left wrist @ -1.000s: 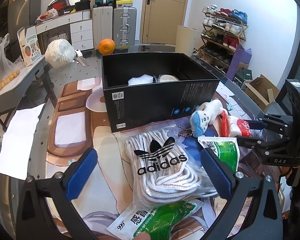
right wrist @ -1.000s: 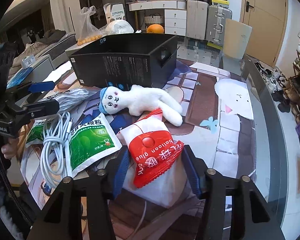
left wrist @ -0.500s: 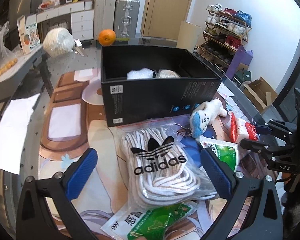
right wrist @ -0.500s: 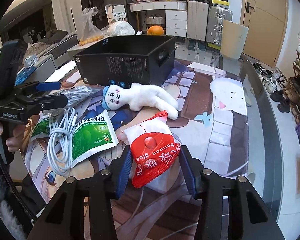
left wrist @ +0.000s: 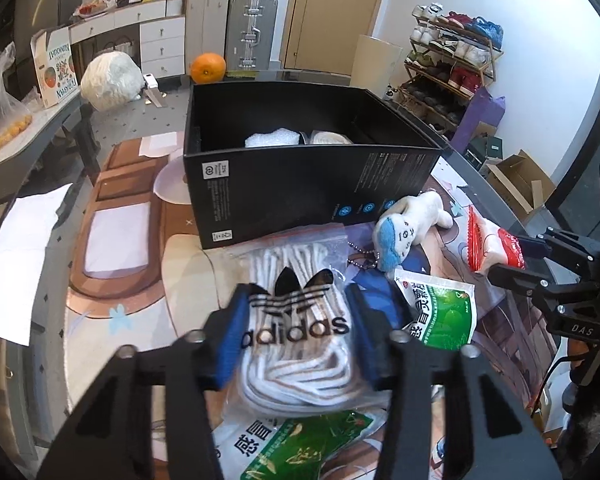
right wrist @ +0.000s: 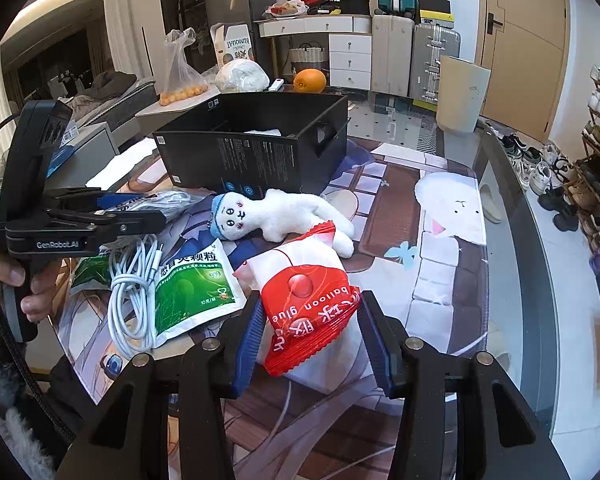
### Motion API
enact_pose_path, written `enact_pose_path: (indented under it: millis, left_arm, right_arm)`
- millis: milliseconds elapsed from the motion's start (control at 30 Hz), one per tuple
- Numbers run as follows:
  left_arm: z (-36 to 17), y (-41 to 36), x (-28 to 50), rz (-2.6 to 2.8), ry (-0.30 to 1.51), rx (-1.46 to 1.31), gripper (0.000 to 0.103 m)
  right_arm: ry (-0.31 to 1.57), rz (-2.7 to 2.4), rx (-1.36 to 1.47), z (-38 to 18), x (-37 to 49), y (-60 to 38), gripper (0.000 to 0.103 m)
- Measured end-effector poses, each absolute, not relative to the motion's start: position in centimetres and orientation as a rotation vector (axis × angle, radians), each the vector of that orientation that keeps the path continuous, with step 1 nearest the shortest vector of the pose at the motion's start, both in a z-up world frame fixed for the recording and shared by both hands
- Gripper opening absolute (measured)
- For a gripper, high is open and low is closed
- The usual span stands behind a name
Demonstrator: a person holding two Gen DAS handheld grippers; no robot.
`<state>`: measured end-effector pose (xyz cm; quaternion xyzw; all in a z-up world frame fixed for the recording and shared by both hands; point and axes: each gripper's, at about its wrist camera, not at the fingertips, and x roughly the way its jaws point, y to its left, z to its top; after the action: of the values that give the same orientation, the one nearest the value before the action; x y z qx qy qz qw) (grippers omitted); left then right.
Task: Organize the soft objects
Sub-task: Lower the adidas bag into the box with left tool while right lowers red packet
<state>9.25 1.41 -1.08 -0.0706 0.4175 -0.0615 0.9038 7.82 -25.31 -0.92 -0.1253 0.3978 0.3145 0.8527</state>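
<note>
My left gripper (left wrist: 298, 334) has closed in on the clear Adidas bag of white rope (left wrist: 300, 332), its blue pads pressing the bag's two sides on the table mat. My right gripper (right wrist: 314, 336) is shut on the red and white balloon glue packet (right wrist: 304, 300), pads against both sides. A white plush doll with a blue cap (right wrist: 276, 212) lies between them, in front of the open black box (left wrist: 300, 160), which holds white soft items (left wrist: 272, 138). The left gripper also shows in the right wrist view (right wrist: 112, 216).
Green medicine sachets (right wrist: 192, 284) and a coiled white cable (right wrist: 134, 292) lie on the mat. An orange (left wrist: 208, 68) and a white bundle (left wrist: 110, 80) sit behind the box. A side table stands to the left, suitcases and a shoe rack beyond the glass table edge.
My left gripper's fingers have closed from wide open onto the Adidas rope bag. My right gripper still holds the red packet and has drawn back slightly.
</note>
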Motion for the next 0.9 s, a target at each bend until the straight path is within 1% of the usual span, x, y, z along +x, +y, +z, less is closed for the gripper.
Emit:
enact_pose_path:
  millis: [33,133,367,700,900]
  left_arm:
    - [-1.0,1.5,9.1,-0.126,0.859,-0.147,0.039]
    - [-0.9,1.7,8.8,-0.118,0.847,-0.153,0.037]
    - [-0.1,2.1,7.7,-0.101,0.816,-0.141,0.036]
    - [3.1,3.5,5.8,-0.095,0.685,-0.157,0.036]
    - [4.4,3.7,6.6,-0.088,0.633,-0.148,0.036]
  right_arm:
    - [0.832,0.663,-0.263,-0.8,7.7,-25.3,0.047]
    - [0.823,0.665,-0.260,-0.6,7.7,-25.3,0.047]
    - [0.798,0.671,-0.254,0.0,7.5,-25.2,0.047]
    - [0.737,0.688,-0.237,1.5,6.9,-25.0,0.047]
    - [0.697,0.698,-0.229,3.0,6.7,-24.1,0.047]
